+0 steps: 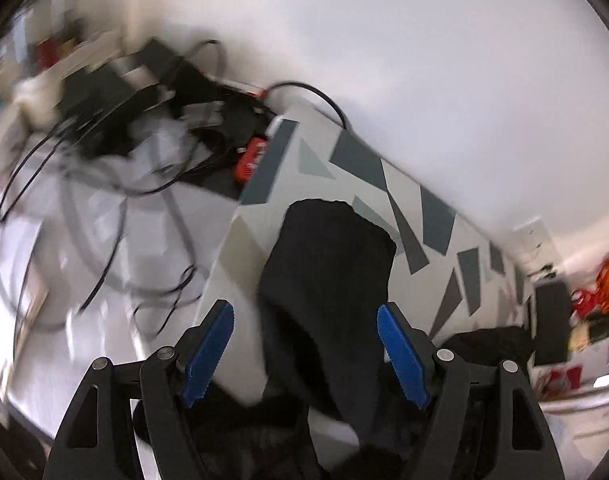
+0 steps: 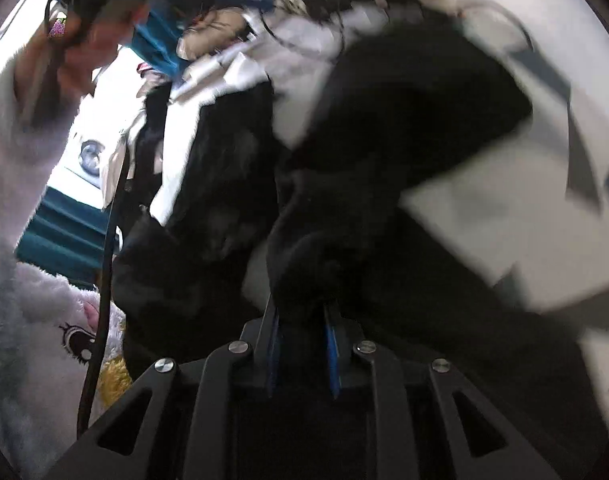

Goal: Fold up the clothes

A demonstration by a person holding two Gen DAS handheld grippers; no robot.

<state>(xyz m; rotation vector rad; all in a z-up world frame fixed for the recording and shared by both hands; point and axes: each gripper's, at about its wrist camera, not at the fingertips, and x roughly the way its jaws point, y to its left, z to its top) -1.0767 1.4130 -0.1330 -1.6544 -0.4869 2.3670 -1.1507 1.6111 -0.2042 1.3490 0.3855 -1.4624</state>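
At the far left of the left wrist view, a tangle of black cables (image 1: 104, 184) and dark electronics lies on the white desk (image 1: 104, 240), with a small red device (image 1: 250, 158) just beside the edge of a grey cloth with geometric patches (image 1: 344, 168) spread over the surface. The black garment (image 1: 328, 272) lies on that patterned cloth, rising in a fold between the blue pads (image 1: 210, 350) of the left claw (image 1: 304, 354). That claw is released, its jaws spread wide on either side of the fabric and gripping nothing. The risk here, as I judge it, is that if it closes now it takes only a loose ridge, or pinches the patterned cloth along with the garment and drags it towards the cables.

In the right wrist view, a fluffy white plush toy (image 2: 56, 320) and a hanging black cable (image 2: 108, 240) sit at the left, near the dark fabric. Towards the middle, the right claw (image 2: 302, 344) is clenched on the black garment (image 2: 384, 120), which bunches up from its jaws and drapes away over the patterned cloth (image 2: 504, 208). Both views are blurred, so the exact bite is hard to read. With one side held and the other free, a pull could twist the garment into an uneven fold, or the bunch could slip out.
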